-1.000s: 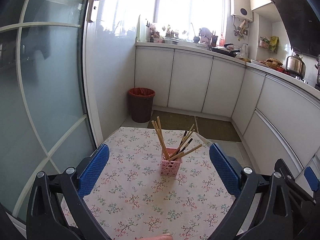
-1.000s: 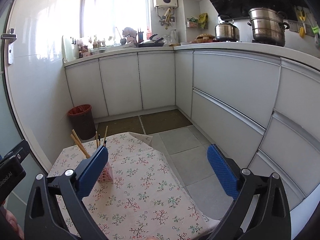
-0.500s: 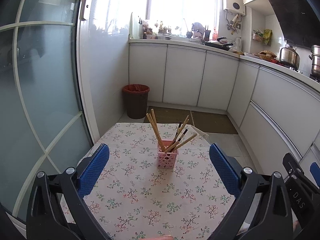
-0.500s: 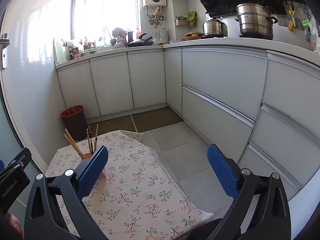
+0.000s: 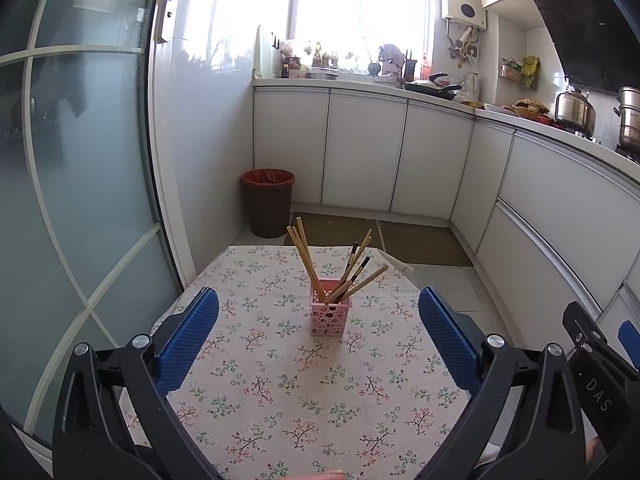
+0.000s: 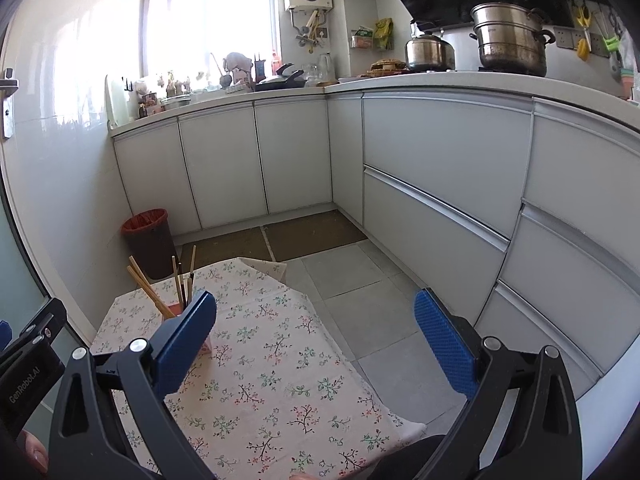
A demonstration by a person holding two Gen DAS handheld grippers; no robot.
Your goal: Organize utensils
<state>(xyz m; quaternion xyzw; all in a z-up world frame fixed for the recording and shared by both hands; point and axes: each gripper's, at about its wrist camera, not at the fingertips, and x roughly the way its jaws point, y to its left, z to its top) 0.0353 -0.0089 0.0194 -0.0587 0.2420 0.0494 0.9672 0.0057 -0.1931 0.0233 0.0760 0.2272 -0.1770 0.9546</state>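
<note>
The pink perforated holder (image 5: pixel 330 307) stands upright on the table (image 5: pixel 280 384), on the flowered cloth toward the table's far edge, roughly midway between its left and right edges. A bundle of chopsticks (image 5: pixel 338 266) stands in it, fanned out: the pale ones at the left lean up and to the left, the rest, including two with dark tips, lean up and to the right. Their long axes run steeply upward, none of them lying flat.

The left hand-held gripper (image 5: pixel 318 330) points straight at the holder, which sits ahead of it and centred in the gap between its blue pads, well apart from them. Its jaws are spread wide and hold nothing. The right hand-held gripper (image 6: pixel 315 334) is also spread wide and empty, but it aims past the table's right edge toward the floor; from it the holder lies off to the left. So the left hand looks the better placed of the two for any reach to the chopsticks.

In the right wrist view the left pad covers nearly all of the holder, leaving only the upper shafts showing. No loose utensils show on the cloth, though the table's near edge is cut off by the gripper frames in both views. How many chopsticks there are is hard to count.
</note>
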